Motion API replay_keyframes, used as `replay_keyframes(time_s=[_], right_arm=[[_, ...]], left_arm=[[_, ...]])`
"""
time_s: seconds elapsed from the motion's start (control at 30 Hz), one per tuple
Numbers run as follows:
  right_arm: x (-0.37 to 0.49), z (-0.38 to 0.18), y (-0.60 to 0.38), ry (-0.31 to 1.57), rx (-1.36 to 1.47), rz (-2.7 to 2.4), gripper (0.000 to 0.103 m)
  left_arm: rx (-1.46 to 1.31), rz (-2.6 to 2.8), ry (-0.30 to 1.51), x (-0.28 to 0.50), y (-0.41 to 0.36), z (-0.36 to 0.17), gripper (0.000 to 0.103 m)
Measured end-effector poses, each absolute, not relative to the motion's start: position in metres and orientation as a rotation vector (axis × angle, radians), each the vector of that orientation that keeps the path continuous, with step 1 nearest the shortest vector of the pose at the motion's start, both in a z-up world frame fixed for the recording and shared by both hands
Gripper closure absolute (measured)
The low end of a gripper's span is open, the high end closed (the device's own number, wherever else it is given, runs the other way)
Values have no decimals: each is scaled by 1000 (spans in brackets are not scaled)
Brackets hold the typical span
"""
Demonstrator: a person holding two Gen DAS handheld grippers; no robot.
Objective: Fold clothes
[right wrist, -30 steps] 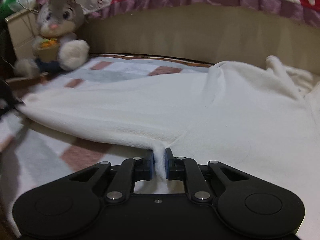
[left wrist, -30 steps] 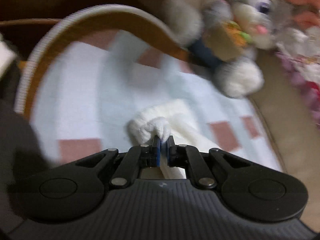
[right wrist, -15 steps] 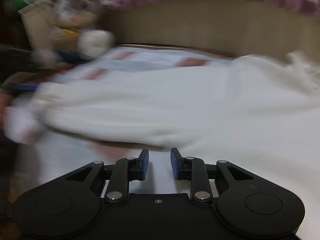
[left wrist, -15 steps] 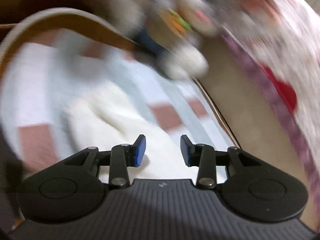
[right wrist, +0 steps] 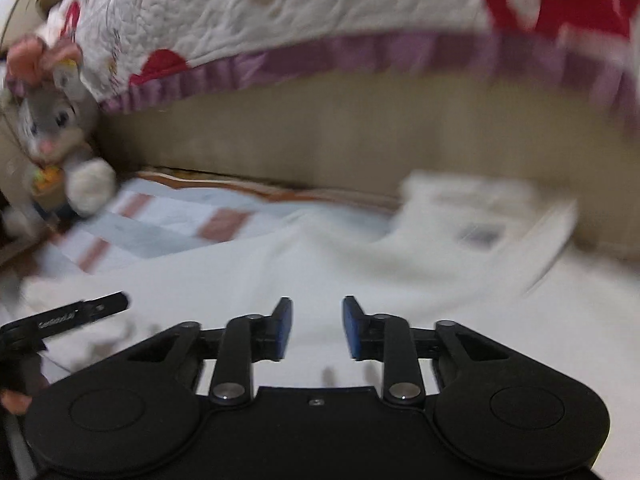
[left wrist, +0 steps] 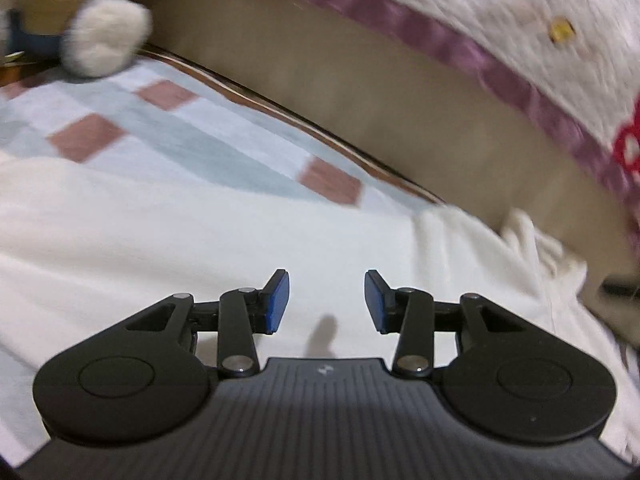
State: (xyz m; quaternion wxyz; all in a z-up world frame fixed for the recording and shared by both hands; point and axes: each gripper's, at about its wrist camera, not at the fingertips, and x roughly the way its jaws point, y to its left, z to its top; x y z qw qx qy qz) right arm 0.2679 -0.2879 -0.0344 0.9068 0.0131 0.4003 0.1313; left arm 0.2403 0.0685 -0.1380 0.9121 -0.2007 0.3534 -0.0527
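Observation:
A white fleece garment (left wrist: pixel 160 240) lies spread on the checked bed sheet (left wrist: pixel 172 120). It also shows in the right wrist view (right wrist: pixel 400 272), with a bunched part at the far right. My left gripper (left wrist: pixel 326 300) is open and empty just above the cloth. My right gripper (right wrist: pixel 316 328) is open and empty above the cloth too. The left gripper's body shows at the left edge of the right wrist view (right wrist: pixel 64 316). Both views are blurred.
A grey plush rabbit (right wrist: pixel 52 136) sits at the far left corner; its foot shows in the left wrist view (left wrist: pixel 104 40). A beige bed wall (left wrist: pixel 360 92) runs along the far side, with a quilted blanket (right wrist: pixel 280 20) hanging over it.
Both grippers held the white garment a second ago and have opened and let go. The garment now lies flat. Both grippers have swung to the right, toward the bed wall.

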Motion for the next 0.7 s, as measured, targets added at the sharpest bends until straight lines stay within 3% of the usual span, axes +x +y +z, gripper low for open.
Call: replay_keyframes(time_s=[0.17, 0.33, 0.43, 0.57, 0.6, 0.63, 0.7], right_arm=[[289, -38, -375, 836, -1, 201, 45], [323, -80, -431, 818, 31, 91, 44], [355, -106, -447, 818, 95, 62, 44], [388, -136, -448, 807, 116, 38, 41], [396, -143, -446, 803, 115, 34, 48], [399, -147, -444, 790, 93, 33, 87], [392, -145, -441, 713, 43, 32, 93]], left_arm=[[-303, -180, 762, 245, 37, -140, 62], [-202, -314, 701, 268, -5, -114, 62], [-182, -429, 680, 300, -43, -95, 45], [-181, -514, 698, 362, -95, -93, 40], [-172, -520, 713, 378, -108, -97, 38], [-152, -521, 734, 392, -121, -102, 37], [-107, -548, 774, 413, -144, -115, 37]])
